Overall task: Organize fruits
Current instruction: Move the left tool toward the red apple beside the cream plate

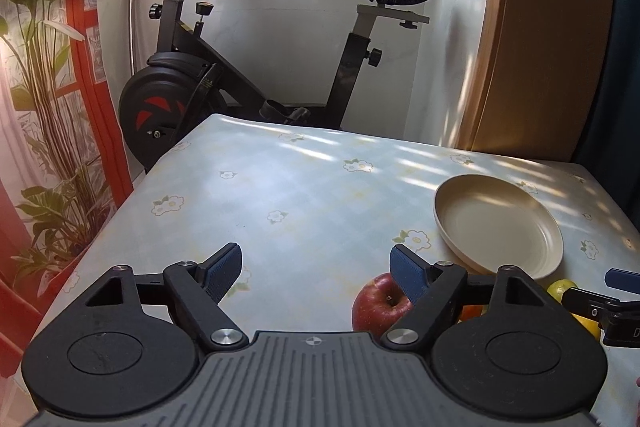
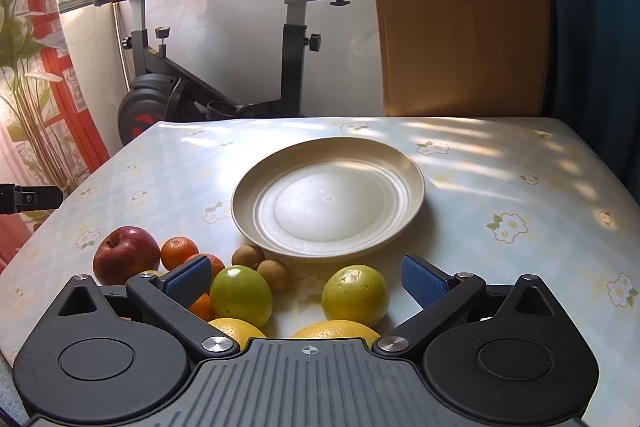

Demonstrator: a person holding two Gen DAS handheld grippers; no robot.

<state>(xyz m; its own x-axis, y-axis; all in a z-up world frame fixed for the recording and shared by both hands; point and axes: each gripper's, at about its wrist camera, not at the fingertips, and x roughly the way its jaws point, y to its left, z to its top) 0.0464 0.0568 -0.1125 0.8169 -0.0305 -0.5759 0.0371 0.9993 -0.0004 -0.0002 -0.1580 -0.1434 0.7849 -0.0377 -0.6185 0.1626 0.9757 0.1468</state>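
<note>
A cream plate (image 2: 328, 199) sits empty on the flowered table, also in the left wrist view (image 1: 498, 225). In front of it lie a red apple (image 2: 124, 253), small oranges (image 2: 179, 251), two brown longans (image 2: 248, 255), two green-yellow fruits (image 2: 241, 294) (image 2: 355, 293) and two yellow fruits (image 2: 336, 329) at the near edge. My right gripper (image 2: 306, 281) is open, hovering over the green fruits. My left gripper (image 1: 316, 269) is open and empty over bare table, left of the apple (image 1: 378, 303). The right gripper's fingertip (image 1: 622, 278) shows at the right edge there.
A black exercise bike (image 1: 208, 83) stands beyond the table's far edge. A wooden panel (image 2: 460, 15) is behind the table at the right. A red-framed curtain with a leaf print (image 1: 44, 107) hangs at the left. The table's left edge (image 1: 132, 195) is close to my left gripper.
</note>
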